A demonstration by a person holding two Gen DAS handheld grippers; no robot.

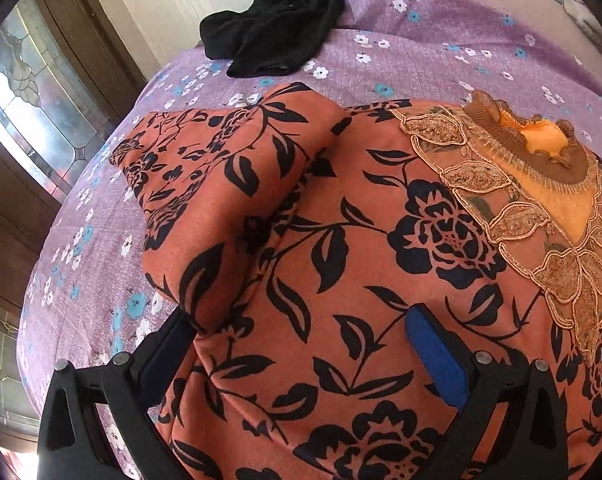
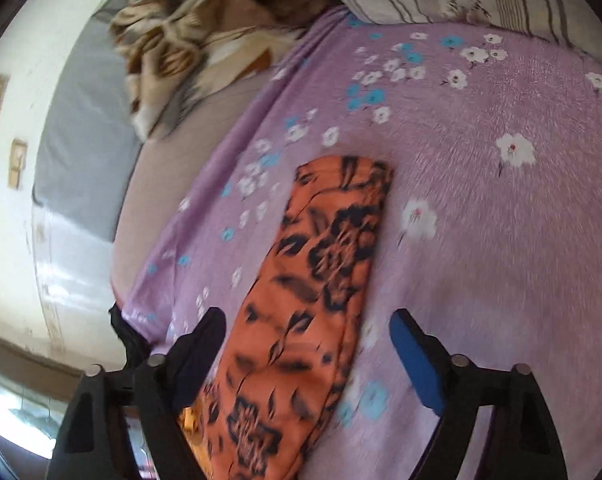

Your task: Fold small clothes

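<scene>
We saw orange flowered top (image 1: pixel 341 240) flat on purple bedsheet (image 1: pixel 421 40), black cloth (image 1: pixel 277 32) behind top. Left gripper (image 1: pixel 301 344) wide over top. Right gripper (image 2: pixel 309 344) wide, sleeve (image 2: pixel 321 280) between jaws, not pinched.

An orange dress (image 1: pixel 341 280) printed with black roses and leaves lies spread flat on the bed (image 1: pixel 421 52), which is covered in a purple sheet with small white and blue flowers. Its neckline (image 1: pixel 541 148) has a ribbed brown collar and a yoke of gold lace leaf shapes, over a lighter orange lining. One sleeve (image 1: pixel 221 184) is folded inward and lies doubled over the body of the dress, forming a thick creased ridge. In the right wrist view the other sleeve (image 2: pixel 313 292) stretches out flat and straight over the sheet. A crumpled black garment (image 1: pixel 277 28) lies apart near the far edge of the bed.
</scene>
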